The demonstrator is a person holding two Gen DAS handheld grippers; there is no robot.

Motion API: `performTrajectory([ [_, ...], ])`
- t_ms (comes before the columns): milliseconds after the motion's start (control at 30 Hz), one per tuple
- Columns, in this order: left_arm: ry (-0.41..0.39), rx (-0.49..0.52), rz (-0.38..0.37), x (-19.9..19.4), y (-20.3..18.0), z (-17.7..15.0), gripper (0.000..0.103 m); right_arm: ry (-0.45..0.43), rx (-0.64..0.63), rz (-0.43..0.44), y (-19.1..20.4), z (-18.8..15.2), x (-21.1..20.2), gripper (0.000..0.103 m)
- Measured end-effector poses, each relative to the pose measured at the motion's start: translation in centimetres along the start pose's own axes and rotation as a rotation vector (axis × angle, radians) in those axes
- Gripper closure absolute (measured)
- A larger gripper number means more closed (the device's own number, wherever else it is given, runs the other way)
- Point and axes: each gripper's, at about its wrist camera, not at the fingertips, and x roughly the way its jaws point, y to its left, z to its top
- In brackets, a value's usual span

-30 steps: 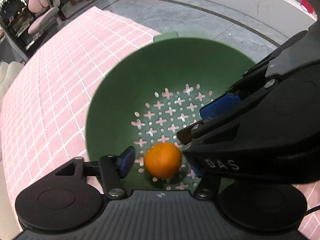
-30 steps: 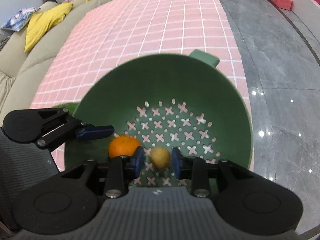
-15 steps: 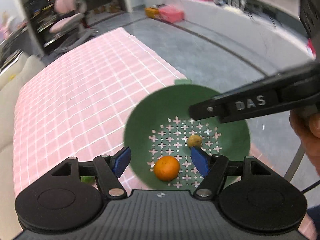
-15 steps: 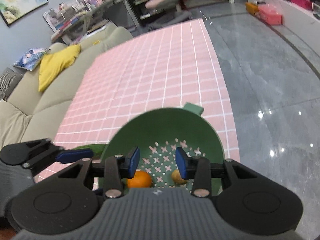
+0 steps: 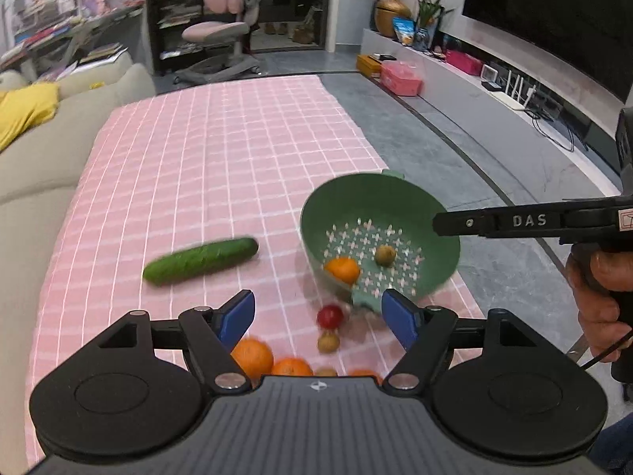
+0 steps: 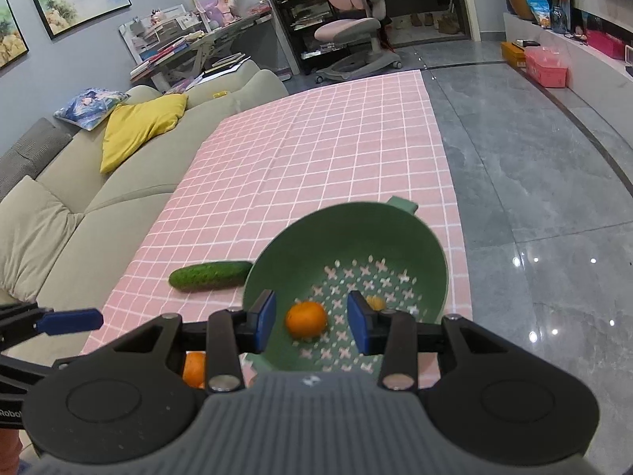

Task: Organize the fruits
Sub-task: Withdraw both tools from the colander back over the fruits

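Observation:
A green colander (image 5: 395, 206) (image 6: 348, 233) stands on the pink checked cloth and holds an orange (image 5: 342, 269) (image 6: 306, 319) and a small brown fruit (image 5: 385, 254) (image 6: 374, 301). My left gripper (image 5: 318, 318) is open and empty, raised above loose fruit on the cloth: a small red fruit (image 5: 330, 316), a small brown one (image 5: 328, 342) and two oranges (image 5: 253, 357). My right gripper (image 6: 310, 326) is open and empty, high above the colander. A cucumber (image 5: 199, 260) (image 6: 209, 275) lies left of the colander.
A beige sofa (image 6: 79, 198) with a yellow cushion (image 6: 138, 126) runs along the cloth's left edge. Grey tiled floor (image 6: 534, 198) lies to the right. The far half of the cloth (image 5: 237, 138) is bare. A pink chair (image 6: 352, 27) stands at the back.
Both grippers have pulled up and back from inside the colander. The right gripper let go of the small brown fruit, which now lies in the colander beside the orange.

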Motion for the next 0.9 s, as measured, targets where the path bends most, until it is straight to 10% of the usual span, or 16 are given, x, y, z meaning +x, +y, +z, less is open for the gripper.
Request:
performTrajectory([
  [900, 0.075, -0.198, 0.006, -2.4, 4.4, -10.5, 0.017, 0.145, -0.146, -0.019, 6.9, -11.6, 0.4, 0.065],
])
